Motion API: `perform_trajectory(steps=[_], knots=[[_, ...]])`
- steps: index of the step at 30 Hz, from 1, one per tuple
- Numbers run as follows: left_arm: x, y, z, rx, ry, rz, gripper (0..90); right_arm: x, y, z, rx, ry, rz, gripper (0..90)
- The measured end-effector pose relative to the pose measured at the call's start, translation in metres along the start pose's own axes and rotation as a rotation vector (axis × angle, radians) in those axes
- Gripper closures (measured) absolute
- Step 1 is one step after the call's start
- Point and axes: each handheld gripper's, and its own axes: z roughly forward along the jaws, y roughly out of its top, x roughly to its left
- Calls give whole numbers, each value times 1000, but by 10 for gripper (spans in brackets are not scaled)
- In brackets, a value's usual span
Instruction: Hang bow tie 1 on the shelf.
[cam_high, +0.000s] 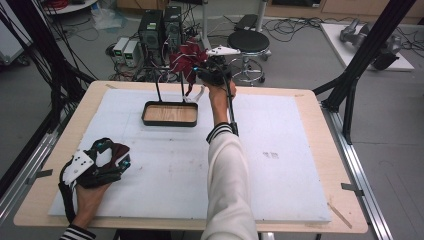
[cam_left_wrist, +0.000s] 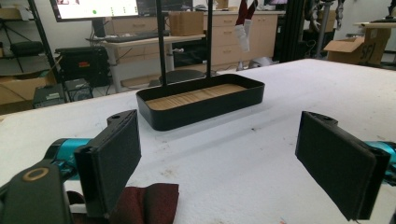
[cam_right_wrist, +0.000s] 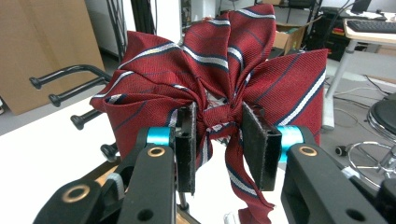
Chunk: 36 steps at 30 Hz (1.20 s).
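Two grippers, split duties: right gripper pinches the bunched tie above the rack's tray (ready for hanging), left gripper rests spread near-left.

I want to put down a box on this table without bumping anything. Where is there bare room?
The white table mat lies bare right of the white sleeve, and between the black wood-floored tray and the left gripper. It is crowded behind the tray, where the right gripper clamps the red striped bow.
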Motion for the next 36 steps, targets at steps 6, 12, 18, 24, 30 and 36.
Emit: perform_trajectory(steps=[6,12,18,24,30,36], knots=[[0,0,0,1,-1,2,145,-8,-1,-6,10,-24,5,678],[0,0,0,-1,-1,3,145,-19,-5,-14,25,-51,13,677],[0,0,0,-1,-3,5,145,-30,-18,-21,37,-74,28,676],[0,0,0,0,-2,7,145,-36,-22,-24,44,-71,44,672],[-1,0,0,0,-3,7,145,-38,-23,-24,57,-64,45,666],[-1,0,0,1,-3,8,145,-38,-24,-24,63,-59,45,658]])
